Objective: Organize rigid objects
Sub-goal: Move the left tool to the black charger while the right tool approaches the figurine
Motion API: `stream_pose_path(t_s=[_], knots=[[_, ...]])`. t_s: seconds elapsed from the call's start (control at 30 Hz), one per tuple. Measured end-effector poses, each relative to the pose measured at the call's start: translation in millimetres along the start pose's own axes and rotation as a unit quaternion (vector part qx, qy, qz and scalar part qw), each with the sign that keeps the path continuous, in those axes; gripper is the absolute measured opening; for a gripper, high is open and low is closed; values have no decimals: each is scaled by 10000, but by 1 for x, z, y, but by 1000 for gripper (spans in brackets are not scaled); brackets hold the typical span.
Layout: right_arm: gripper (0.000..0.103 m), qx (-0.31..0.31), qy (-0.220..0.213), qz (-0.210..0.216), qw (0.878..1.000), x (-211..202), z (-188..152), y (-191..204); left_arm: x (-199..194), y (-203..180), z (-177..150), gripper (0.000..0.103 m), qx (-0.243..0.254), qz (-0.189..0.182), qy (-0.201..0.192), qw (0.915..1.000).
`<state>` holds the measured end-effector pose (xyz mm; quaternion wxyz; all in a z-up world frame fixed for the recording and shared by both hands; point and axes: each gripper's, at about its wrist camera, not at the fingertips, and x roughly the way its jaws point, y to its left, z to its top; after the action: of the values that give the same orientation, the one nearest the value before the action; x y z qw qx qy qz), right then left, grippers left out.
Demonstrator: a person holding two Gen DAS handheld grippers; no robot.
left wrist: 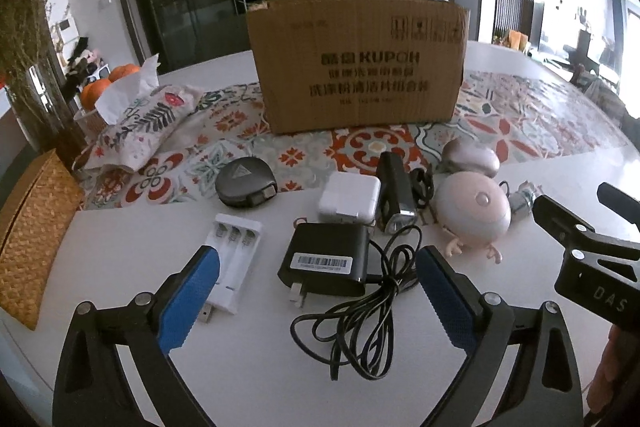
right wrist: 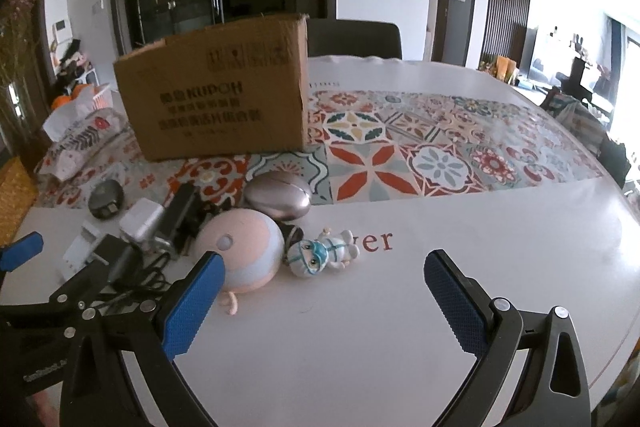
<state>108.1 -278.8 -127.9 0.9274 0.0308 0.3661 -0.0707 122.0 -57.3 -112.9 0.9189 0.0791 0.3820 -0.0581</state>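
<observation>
Both wide-open, empty grippers, left gripper [left wrist: 318,291] and right gripper [right wrist: 322,293], are hovering; the tangled black cable [left wrist: 352,311] at six o'clock of the black power adapter [left wrist: 326,261] is risking snagging neighbours.

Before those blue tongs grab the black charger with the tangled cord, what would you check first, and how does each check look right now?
1. Left tongs open wide enough for the black charger: ok, both blue pads apart, nothing held.
2. Charger between the pads: ok, it lies centred ahead of them.
3. Cord free of neighbours: not ok, its loops lie across the table and pass close to the flashlight.
4. Right tongs out of the way: ok, open and empty, near the round pink toy.
5. Cardboard box open on top: cannot tell.
6. White battery charger clear of the left pad: not ok, it sits right beside it.
</observation>
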Motion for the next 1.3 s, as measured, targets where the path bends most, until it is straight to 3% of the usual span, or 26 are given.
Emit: stream_pose_path(t_s=[0.37,0.8,1.3], knots=[[93,-97,266,-121,9995,26,-6,-7,13,-8,-1,97,184,175,35,9997],[85,-390,388,-132,9984,46,-1,-1,33,-6,1,83,270,122,192,9994],[59,-549,553,179,9968,70,8,2,41,-7,3,65,203,-211,364,9989]])
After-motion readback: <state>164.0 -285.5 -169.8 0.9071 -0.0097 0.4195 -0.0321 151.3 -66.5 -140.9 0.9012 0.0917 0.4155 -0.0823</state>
